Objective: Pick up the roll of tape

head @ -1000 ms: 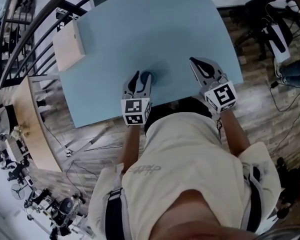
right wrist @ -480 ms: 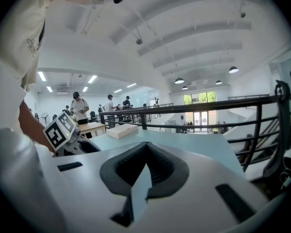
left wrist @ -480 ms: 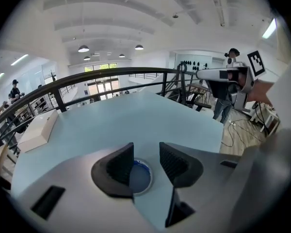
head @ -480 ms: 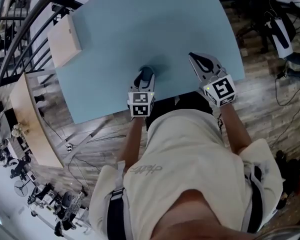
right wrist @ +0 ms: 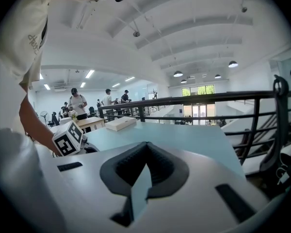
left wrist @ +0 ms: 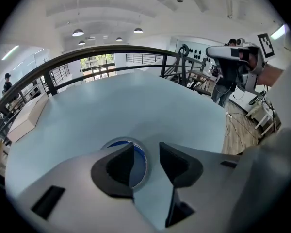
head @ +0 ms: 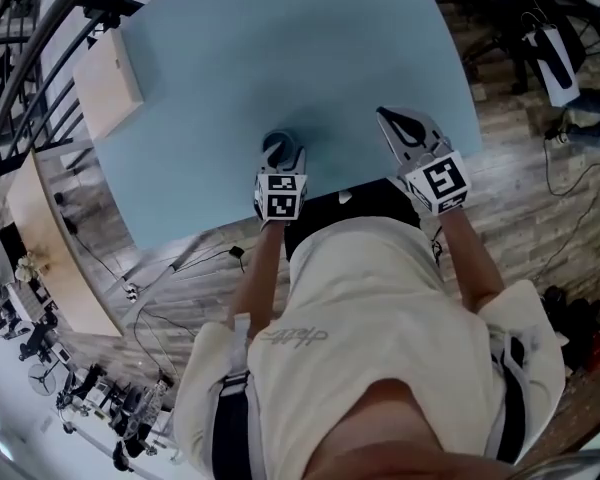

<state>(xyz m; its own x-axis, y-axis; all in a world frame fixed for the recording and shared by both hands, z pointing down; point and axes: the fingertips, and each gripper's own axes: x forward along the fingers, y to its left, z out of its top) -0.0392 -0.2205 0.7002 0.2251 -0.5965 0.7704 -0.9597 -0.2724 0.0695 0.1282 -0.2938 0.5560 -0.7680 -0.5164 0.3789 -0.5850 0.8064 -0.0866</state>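
Observation:
The roll of tape [head: 274, 144], a blue-grey ring, lies flat on the light blue table [head: 280, 48] close to its near edge. My left gripper [head: 283, 158] is open and down over it. In the left gripper view one jaw sits inside the roll's hole and the other outside, so the roll's [left wrist: 141, 165] wall stands in the gap between them, apart from the pads. My right gripper [head: 384, 116] hovers over the table's near right part, shut with nothing in it; its tips [right wrist: 146, 149] meet.
A pale wooden box [head: 105, 83] lies at the table's far left corner. A dark metal railing [head: 40, 78] runs along the left and far sides. The table's near edge is just under both grippers, with wood floor and cables beyond.
The left gripper has moved from beside the roll to over it, one jaw now inside the ring. The right gripper has stayed in place, shut.

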